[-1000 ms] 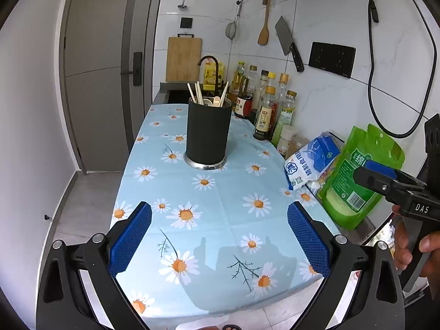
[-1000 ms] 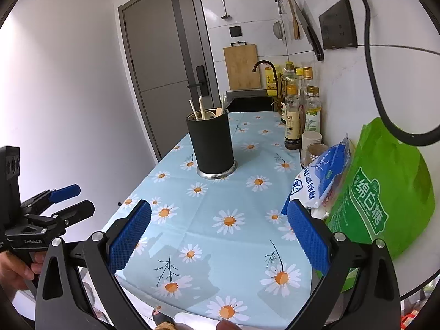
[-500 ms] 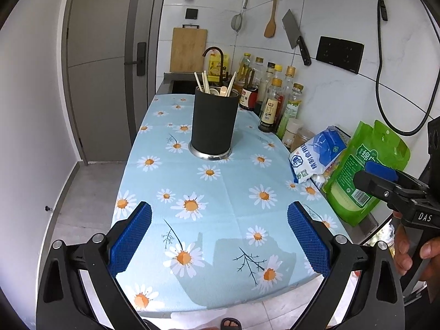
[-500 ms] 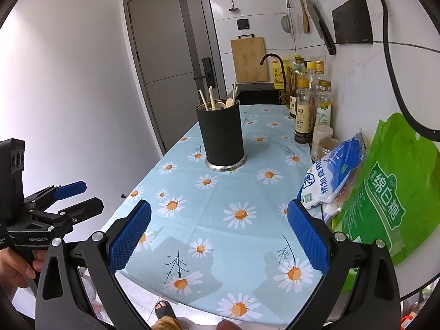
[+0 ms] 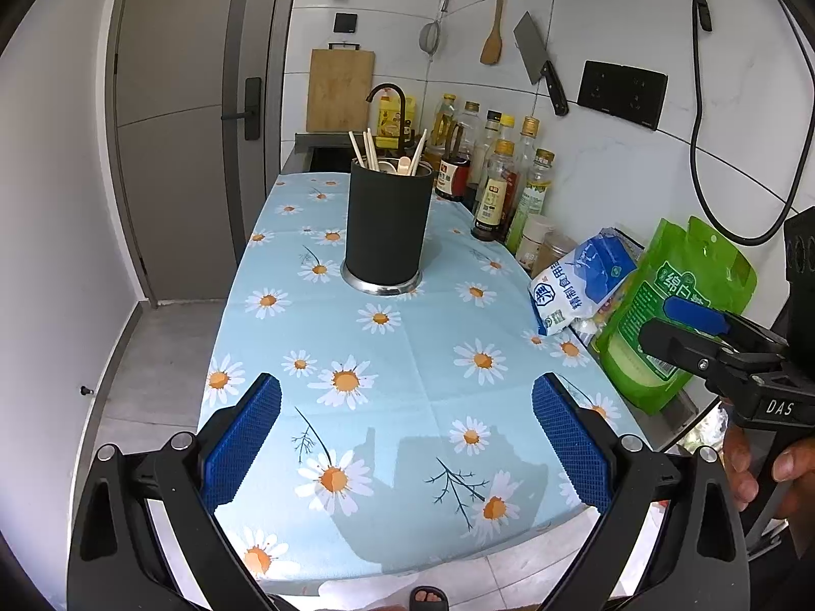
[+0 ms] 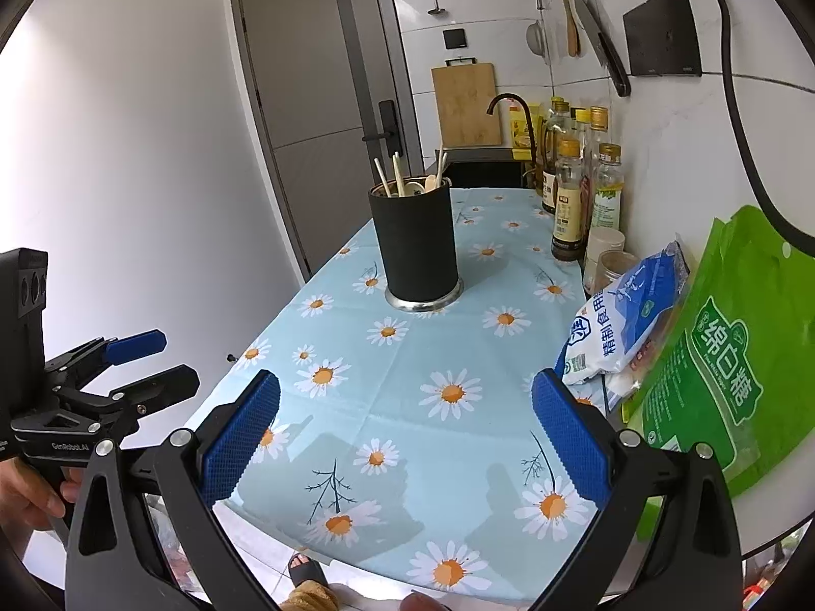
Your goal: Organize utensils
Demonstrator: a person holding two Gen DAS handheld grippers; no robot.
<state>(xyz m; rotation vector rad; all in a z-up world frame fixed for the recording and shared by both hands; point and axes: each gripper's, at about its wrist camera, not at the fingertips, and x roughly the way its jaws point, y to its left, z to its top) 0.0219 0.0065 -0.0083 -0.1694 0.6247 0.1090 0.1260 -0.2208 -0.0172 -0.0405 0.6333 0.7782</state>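
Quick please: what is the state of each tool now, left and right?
Left tool: open, holding nothing.
Right tool: open, holding nothing.

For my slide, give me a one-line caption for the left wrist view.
Open left gripper hovers over daisy tablecloth, facing a black utensil holder of chopsticks; the open right gripper waits alongside.

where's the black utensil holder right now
The black utensil holder stands upright mid-counter on the daisy tablecloth, ahead of both open grippers, with the bottles by the wall to its right and the sink faucet behind it.
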